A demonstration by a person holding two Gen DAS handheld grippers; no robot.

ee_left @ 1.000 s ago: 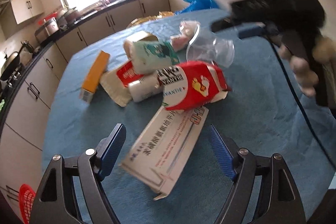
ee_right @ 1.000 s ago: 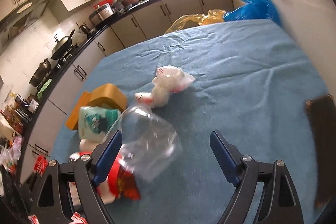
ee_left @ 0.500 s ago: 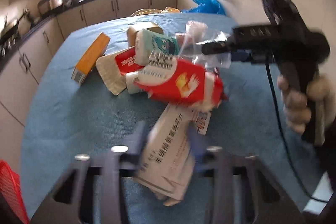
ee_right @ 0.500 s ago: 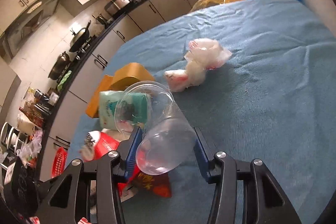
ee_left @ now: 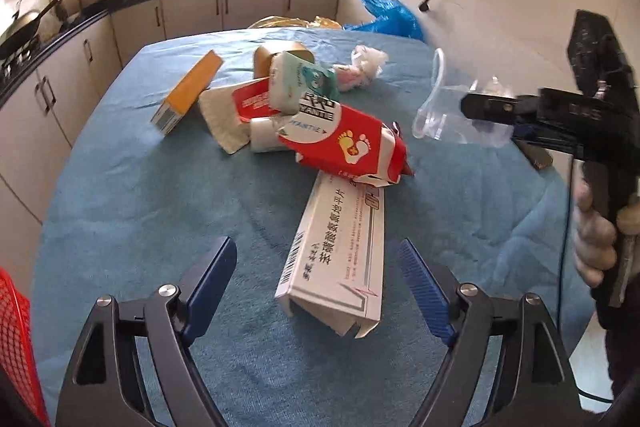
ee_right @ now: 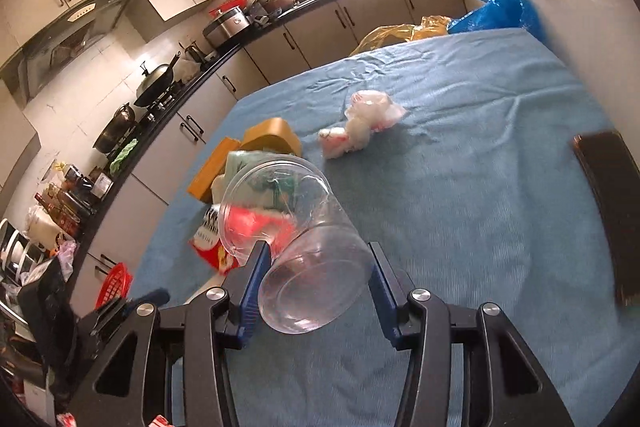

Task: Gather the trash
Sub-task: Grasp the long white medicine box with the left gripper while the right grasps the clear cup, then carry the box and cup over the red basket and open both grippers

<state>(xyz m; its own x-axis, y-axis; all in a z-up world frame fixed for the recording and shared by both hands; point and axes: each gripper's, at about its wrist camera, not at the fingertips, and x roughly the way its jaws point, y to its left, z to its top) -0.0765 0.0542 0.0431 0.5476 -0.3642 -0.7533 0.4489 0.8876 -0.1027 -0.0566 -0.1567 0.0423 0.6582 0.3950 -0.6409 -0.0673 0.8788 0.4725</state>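
My right gripper (ee_right: 316,279) is shut on a clear plastic cup (ee_right: 296,243) and holds it above the blue table; the cup also shows in the left wrist view (ee_left: 448,111). My left gripper (ee_left: 316,275) is open, with the end of a white medicine box (ee_left: 340,251) lying between its fingers on the cloth. A red carton (ee_left: 344,143), a green-white pack (ee_left: 300,83), an orange box (ee_left: 188,91) and a crumpled white wrapper (ee_left: 364,67) lie in a pile beyond.
The table is covered by a blue cloth (ee_left: 140,207). A red basket (ee_left: 16,347) is at the lower left edge. A dark flat object (ee_right: 612,207) lies at the table's right side. Kitchen counters run behind, with a blue bag (ee_right: 500,3) past the far edge.
My right gripper closed on the clear cup and lifted it. My left gripper closed around the white box half a second ago and is open again now.
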